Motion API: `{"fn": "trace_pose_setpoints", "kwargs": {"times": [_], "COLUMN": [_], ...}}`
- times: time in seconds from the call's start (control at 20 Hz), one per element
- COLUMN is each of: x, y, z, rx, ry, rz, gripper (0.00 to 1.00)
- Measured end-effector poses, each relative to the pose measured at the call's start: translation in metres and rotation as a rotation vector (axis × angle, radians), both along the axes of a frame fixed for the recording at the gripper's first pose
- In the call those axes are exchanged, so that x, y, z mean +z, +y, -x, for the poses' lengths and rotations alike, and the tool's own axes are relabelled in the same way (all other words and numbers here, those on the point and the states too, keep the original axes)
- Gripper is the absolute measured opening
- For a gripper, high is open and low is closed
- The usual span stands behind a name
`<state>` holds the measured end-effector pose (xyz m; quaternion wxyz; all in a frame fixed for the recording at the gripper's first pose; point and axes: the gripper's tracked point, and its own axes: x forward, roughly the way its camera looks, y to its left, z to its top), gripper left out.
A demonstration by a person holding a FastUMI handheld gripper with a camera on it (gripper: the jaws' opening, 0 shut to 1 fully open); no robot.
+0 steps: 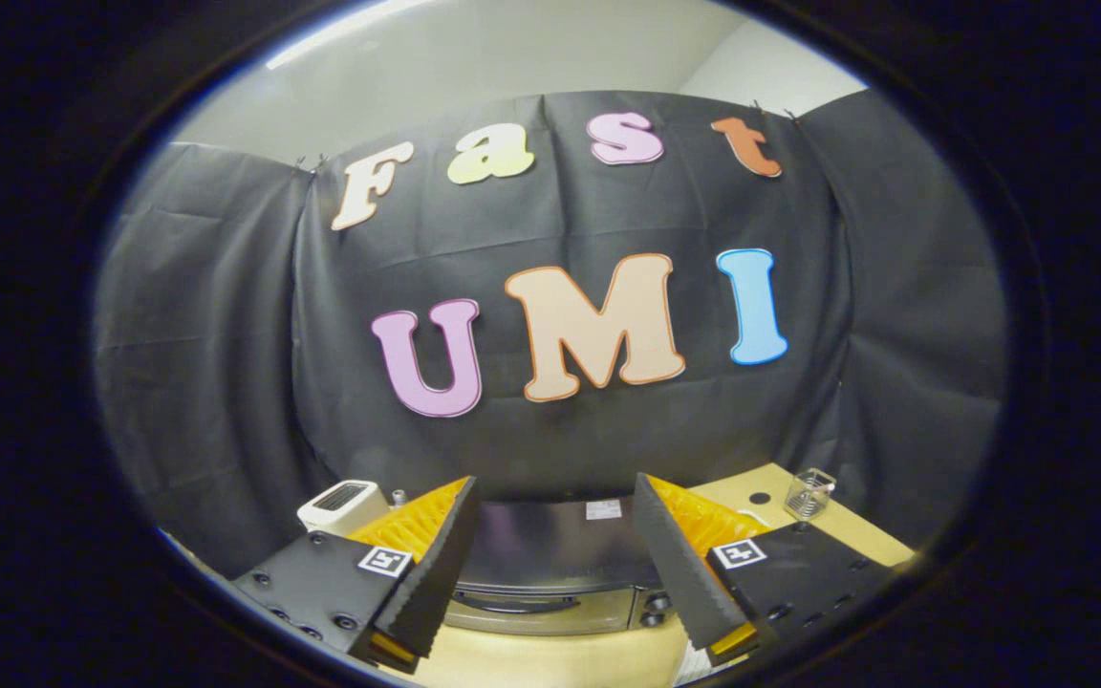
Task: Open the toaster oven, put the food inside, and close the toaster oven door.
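Low in the frame's centre, the gripper (550, 564) holds its two fingers spread apart, touching nothing. Between them sits the dark, metal-fronted toaster oven (550, 564), its door handle showing and the door closed, on a light wooden table (847, 535). Beyond the left finger stands a small white appliance (342, 504); beyond the right, a clear glass cup (809, 493).

A white slotted appliance (344, 505) stands at the back left corner of a pale wooden table (856, 535), while a small clear glass container (809, 493) sits near its back right edge.
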<state>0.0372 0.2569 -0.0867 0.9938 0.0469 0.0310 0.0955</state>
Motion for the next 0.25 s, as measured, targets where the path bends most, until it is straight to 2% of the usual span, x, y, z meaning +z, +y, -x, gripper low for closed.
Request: {"fn": "trace_pose_setpoints", "kwargs": {"times": [0.25], "x": [-0.005], "y": [-0.025], "z": [0.015], "rx": [-0.034], "ry": [0.013], "rz": [-0.005], "gripper": [0.98]}}
